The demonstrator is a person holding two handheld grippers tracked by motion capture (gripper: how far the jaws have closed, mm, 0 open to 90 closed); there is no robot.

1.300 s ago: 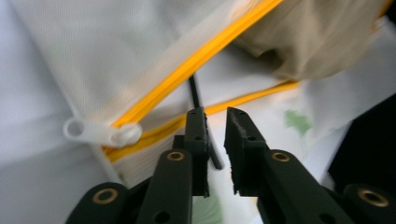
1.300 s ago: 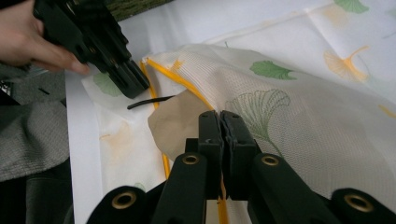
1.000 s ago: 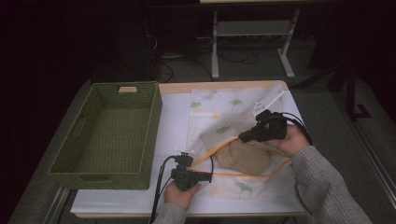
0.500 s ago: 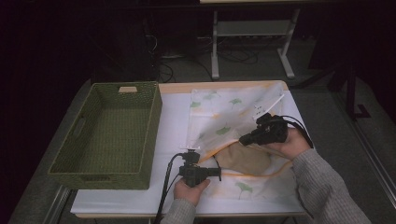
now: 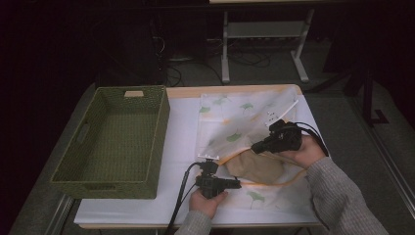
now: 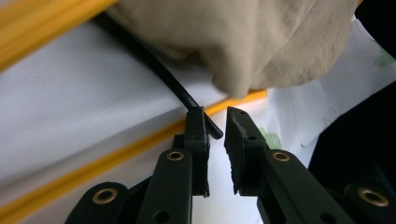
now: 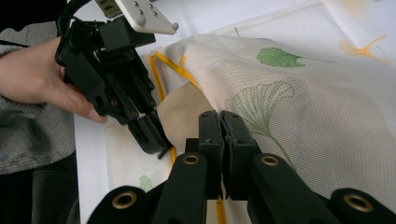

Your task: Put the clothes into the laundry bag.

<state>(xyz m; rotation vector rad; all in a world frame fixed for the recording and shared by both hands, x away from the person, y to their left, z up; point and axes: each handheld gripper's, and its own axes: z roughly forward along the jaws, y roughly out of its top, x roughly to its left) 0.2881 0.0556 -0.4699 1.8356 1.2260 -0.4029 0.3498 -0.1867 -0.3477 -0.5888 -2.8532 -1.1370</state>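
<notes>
On the white table [image 5: 181, 122], right of centre, lies a mesh laundry bag [image 5: 244, 120] printed with green leaves and edged in yellow, with a beige cloth [image 5: 257, 169] partly inside its near opening. The right gripper [image 5: 255, 146], jaws closed on the bag's upper mesh layer, holds the mouth lifted. The left gripper [image 5: 238, 184], at the near edge by the yellow rim, has just been opening its jaws; a small gap separates them, with nothing pinched, though a thin black cord [image 6: 161, 70] passes just beside 1 jaw. Step in hand, by judgement: pushing the cloth into the bag. The next move calls for regripping the cloth's exposed fold. At far left, the green woven basket [image 5: 156, 132] holds nothing.
</notes>
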